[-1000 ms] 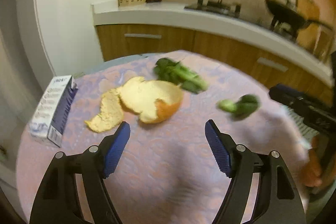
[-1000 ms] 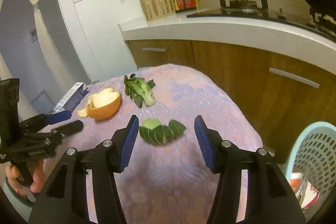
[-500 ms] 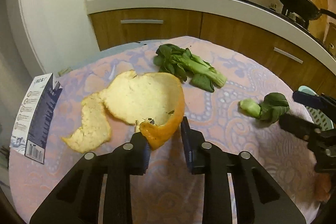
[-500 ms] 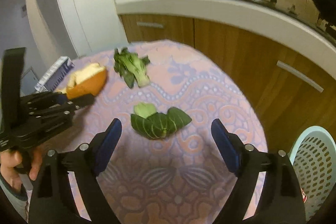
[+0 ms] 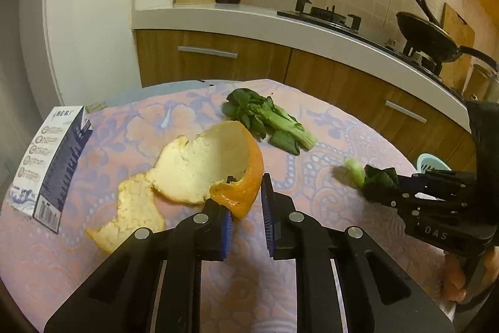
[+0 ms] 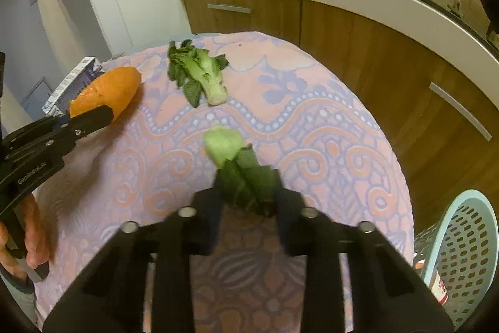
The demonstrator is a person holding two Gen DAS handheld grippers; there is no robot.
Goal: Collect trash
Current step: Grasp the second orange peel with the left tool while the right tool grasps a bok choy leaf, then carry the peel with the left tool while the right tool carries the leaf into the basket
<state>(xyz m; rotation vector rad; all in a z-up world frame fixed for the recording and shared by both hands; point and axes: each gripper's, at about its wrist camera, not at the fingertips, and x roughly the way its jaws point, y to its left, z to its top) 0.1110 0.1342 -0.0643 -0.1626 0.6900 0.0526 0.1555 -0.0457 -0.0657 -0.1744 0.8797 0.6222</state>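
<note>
My left gripper [image 5: 246, 202] is shut on the near rim of a large orange peel [image 5: 202, 164], whose white inside faces up. The peel [image 6: 106, 92] also shows from the right wrist view, held in the left gripper [image 6: 93, 114]. My right gripper [image 6: 246, 192] is shut on a small bok choy piece [image 6: 237, 161], dark leaves between the fingers, pale stem pointing away. That piece [image 5: 371, 175] shows in the left wrist view at the right gripper's [image 5: 383, 186] tip. A larger bok choy [image 6: 202, 74] lies loose on the table further back.
A blue-white carton [image 5: 53, 158] lies at the table's left edge. The round table has a pink and purple patterned cloth [image 6: 312, 127]. A light blue perforated trash basket [image 6: 461, 255] stands on the floor at the right. Wooden cabinets and a counter run behind.
The left gripper closed on the orange peel's rim and has lifted it slightly. The right gripper moved forward from wide open and closed on the small bok choy piece.
</note>
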